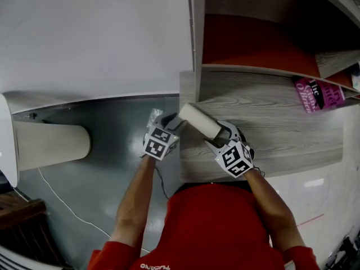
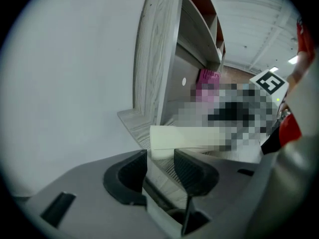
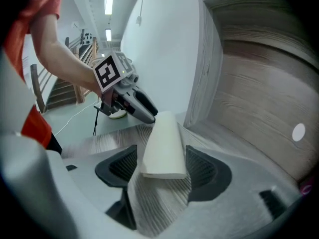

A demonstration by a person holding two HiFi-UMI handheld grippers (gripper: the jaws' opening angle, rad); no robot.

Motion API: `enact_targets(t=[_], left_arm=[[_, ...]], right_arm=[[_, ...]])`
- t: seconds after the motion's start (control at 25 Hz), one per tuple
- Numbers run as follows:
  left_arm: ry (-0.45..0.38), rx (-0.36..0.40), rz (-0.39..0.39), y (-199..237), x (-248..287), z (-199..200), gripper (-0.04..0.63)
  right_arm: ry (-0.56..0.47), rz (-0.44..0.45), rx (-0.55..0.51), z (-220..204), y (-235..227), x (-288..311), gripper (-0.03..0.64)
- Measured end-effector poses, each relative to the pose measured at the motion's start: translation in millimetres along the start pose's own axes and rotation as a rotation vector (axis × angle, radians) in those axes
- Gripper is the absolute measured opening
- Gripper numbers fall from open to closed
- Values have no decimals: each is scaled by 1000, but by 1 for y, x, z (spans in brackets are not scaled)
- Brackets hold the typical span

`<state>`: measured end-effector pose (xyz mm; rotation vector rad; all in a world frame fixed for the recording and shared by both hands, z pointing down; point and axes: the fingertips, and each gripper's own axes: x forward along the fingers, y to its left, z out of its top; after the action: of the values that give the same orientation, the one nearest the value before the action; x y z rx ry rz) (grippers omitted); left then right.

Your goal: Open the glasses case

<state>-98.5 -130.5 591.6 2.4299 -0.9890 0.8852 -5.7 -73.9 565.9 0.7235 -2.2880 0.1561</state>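
R gripper [image 3: 162, 164] gaped astride glasses case [image 3: 162, 146], L gripper [image 2: 160, 167] open just short of it; case looked shut, 0 done.

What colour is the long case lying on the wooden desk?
The long smooth glasses case is plain cream-white, clearest in the right gripper view.

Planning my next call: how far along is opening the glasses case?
Done: nothing yet; the cream oblong glasses case looks closed on the grey wood-grain shelf. In hand: the right gripper, fingers open, straddles one end; the left gripper sits open at the other. Left: grip, lift the lid.
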Motion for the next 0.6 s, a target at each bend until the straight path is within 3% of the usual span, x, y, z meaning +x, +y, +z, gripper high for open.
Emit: enact_targets(t=[0.4, 0.6], left_arm=[[22, 21, -49, -3, 2, 0, 132], [22, 20, -46, -6, 2, -1, 130]], right_arm=[[44, 25, -10, -11, 0, 8, 296], [0, 121, 104, -11, -3, 4, 293]])
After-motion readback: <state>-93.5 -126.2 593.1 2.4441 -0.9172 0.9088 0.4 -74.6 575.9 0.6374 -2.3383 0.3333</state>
